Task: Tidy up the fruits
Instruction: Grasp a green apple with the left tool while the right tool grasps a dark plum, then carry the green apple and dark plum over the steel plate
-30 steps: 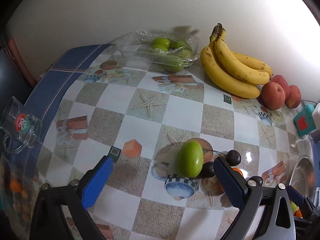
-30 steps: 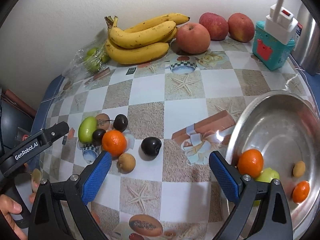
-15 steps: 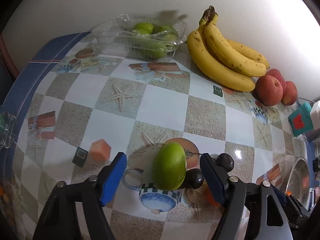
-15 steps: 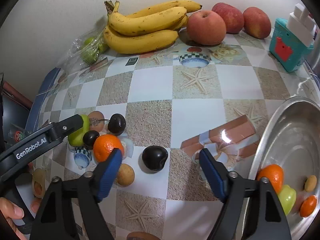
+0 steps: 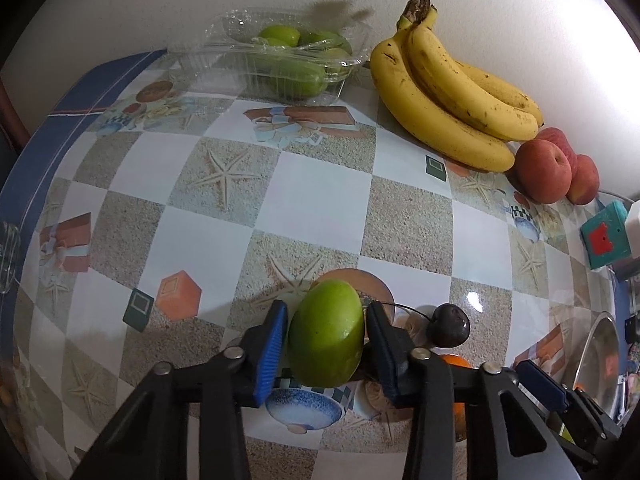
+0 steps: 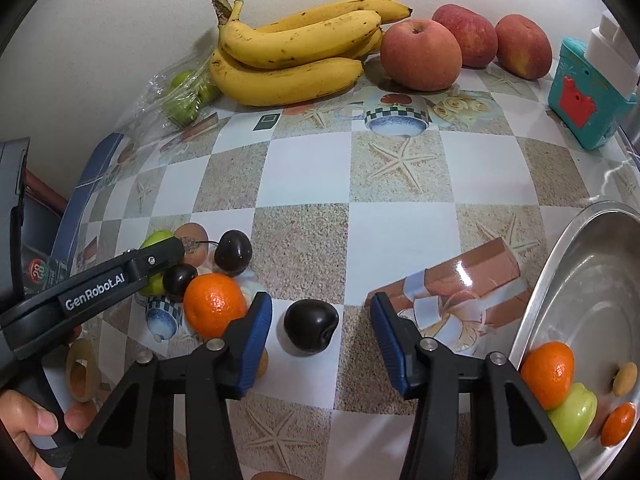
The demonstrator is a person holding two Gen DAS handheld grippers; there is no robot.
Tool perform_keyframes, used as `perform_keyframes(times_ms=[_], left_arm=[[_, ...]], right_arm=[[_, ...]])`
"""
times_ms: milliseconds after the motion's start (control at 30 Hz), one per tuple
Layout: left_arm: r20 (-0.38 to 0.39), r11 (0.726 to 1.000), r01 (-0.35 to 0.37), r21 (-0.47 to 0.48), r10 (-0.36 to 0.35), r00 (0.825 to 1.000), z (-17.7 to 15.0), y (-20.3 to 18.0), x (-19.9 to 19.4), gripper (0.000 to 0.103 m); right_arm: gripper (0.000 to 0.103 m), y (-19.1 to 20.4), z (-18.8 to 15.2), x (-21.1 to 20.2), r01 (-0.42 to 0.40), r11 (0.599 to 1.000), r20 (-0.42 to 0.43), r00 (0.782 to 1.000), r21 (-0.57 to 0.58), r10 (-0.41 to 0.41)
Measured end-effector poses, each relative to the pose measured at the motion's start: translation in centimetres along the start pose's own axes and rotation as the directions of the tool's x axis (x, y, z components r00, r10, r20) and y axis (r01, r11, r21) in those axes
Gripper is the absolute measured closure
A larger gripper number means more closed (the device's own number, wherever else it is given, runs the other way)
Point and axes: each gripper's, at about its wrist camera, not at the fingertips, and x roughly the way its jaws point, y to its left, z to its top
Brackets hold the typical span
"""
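A green oval fruit (image 5: 326, 336) stands on the patterned tablecloth between the blue pads of my left gripper (image 5: 327, 309). The jaws are closing and both pads press its sides. A dark cherry (image 5: 448, 326) lies just to its right. In the right wrist view a dark plum (image 6: 310, 328) sits between the fingers of my right gripper (image 6: 320, 306). Those jaws are closing too, with a gap on each side of the plum. A mandarin (image 6: 214, 304) touches the outside of the left finger. Two cherries (image 6: 233, 250) lie behind it.
A steel bowl (image 6: 592, 264) at the right holds mandarins, a green fruit and a small brown one. Bananas (image 6: 296, 52), three apples (image 6: 420, 54) and a teal box (image 6: 584, 96) line the wall. A clear box of green fruits (image 5: 288, 56) stands at the back left. A person's hand (image 6: 24, 428) grips the left tool.
Both grippers came down closer to the table and narrowed their jaws. The left pads have closed onto the green fruit; the right pads now flank the dark plum.
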Motion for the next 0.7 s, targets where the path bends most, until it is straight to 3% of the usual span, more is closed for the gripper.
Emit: perform_keyframes(times_ms=[200, 533, 700], left_arm=[[-0.003, 1.000, 0.001, -0.003, -0.001, 1.000, 0.1, 0.3, -0.1, 0.063], [-0.005, 0.999, -0.026, -0.032, 0.025, 1.000, 0.0, 1.3, -0.7, 0.063], [0.000, 0.998, -0.030, -0.047, 0.030, 1.000, 0.2, 1.6, -0.8, 0.063]], right_arm=[[0.064, -0.1, -0.1, 0.0, -0.003, 1.000, -0.005, 1.000, 0.006, 0.003], [0.074, -0.2, -0.2, 0.0, -0.038, 0.999, -0.019, 0.999, 0.030, 0.038], [0.075, -0.3, -0.3, -0.4, -0.053, 0.998, -0.017, 0.998, 0.042, 0.054]])
